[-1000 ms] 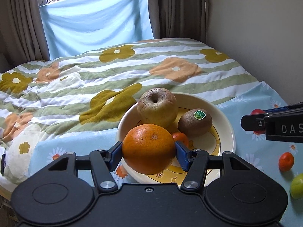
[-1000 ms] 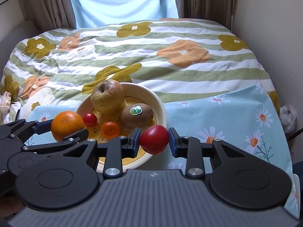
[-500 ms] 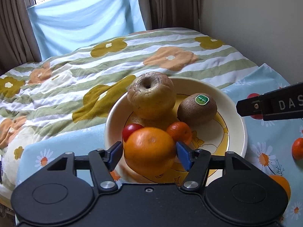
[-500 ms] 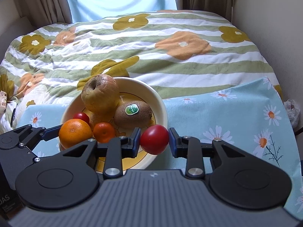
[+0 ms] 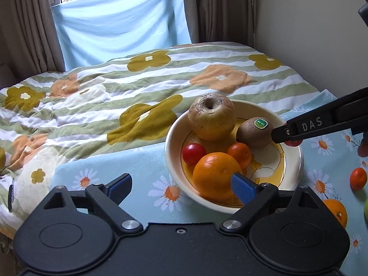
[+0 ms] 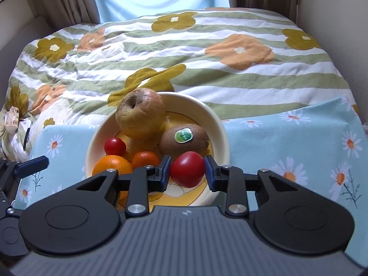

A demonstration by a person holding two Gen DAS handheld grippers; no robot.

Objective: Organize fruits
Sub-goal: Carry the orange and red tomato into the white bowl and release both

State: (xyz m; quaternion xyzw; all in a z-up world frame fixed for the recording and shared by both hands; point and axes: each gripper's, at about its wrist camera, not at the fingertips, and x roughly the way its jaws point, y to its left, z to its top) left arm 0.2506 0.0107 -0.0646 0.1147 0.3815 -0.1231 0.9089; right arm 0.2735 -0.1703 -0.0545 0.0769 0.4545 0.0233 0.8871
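Since a second ago, the left gripper (image 5: pixel 181 185) is letting go: its jaws are standing wide apart, and the orange (image 5: pixel 216 176) is sitting in the bowl (image 5: pixel 296 161). The right gripper (image 6: pixel 187 172) is squeezing a tomato (image 6: pixel 187 169) over the bowl's near rim; dropping it there is risking a roll off onto the cloth (image 6: pixel 287 138).
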